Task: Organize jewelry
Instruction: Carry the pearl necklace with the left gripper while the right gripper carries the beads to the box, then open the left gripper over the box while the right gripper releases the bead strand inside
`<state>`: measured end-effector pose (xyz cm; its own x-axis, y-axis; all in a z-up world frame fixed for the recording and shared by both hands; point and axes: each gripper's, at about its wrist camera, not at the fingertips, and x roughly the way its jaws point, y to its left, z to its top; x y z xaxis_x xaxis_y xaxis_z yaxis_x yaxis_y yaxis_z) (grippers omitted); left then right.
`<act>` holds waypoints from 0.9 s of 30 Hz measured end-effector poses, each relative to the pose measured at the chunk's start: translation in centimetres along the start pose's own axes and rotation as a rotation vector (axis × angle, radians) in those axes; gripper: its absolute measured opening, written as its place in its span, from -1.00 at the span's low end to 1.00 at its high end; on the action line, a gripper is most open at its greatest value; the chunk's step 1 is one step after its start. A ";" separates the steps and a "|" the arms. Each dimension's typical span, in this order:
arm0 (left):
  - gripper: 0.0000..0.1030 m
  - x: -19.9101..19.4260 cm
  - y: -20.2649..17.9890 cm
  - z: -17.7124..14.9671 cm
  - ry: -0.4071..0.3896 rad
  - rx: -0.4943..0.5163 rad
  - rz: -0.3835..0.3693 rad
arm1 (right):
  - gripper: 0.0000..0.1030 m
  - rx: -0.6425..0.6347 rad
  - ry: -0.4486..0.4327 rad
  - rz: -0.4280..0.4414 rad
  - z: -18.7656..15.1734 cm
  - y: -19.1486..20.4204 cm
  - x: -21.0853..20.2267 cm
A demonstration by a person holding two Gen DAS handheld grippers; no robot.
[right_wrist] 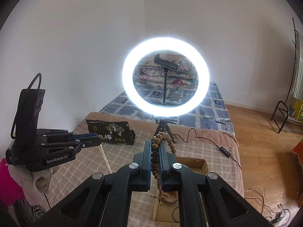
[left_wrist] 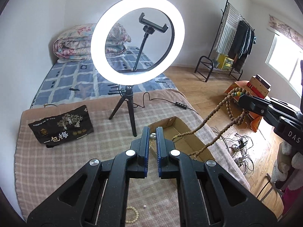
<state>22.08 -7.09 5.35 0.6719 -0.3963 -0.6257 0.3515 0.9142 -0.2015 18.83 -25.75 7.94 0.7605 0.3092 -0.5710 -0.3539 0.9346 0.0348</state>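
Note:
My left gripper (left_wrist: 153, 132) is shut on a pearl necklace (right_wrist: 104, 157); its silver end beads (left_wrist: 153, 137) show between the tips and the strand hangs down to the blanket. My right gripper (right_wrist: 155, 144) is shut on a brown wooden bead necklace (right_wrist: 156, 146), which drapes over the tips and hangs below into an open cardboard box (right_wrist: 198, 165). In the left wrist view the bead necklace (left_wrist: 214, 111) sags from the right gripper (left_wrist: 244, 99) into the box (left_wrist: 181, 132). A pale yellow bead bracelet (left_wrist: 132, 214) lies on the blanket.
A lit ring light on a tripod (left_wrist: 137, 39) stands on the checked blanket, its cable (left_wrist: 181, 105) trailing right. A black snack bag (left_wrist: 62, 125) stands at left. A folded quilt (left_wrist: 75, 43), clothes rack (left_wrist: 234, 37) and floor cables (left_wrist: 240, 147) lie beyond.

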 end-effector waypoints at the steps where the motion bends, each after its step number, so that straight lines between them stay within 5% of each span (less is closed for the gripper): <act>1: -0.91 0.4 -0.5 0.3 0.000 0.006 -0.005 | -0.92 0.001 0.000 -0.009 -0.1 -0.4 -0.1; 27: -0.91 15.2 -5.6 2.6 0.079 0.047 -0.018 | -0.92 0.102 0.125 -0.100 -5.5 -11.0 5.1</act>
<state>32.00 -18.45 -1.05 0.6120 -0.4030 -0.6805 0.3944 0.9013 -0.1791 23.64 -35.45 0.11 0.7133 0.1953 -0.6732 -0.2179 0.9746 0.0518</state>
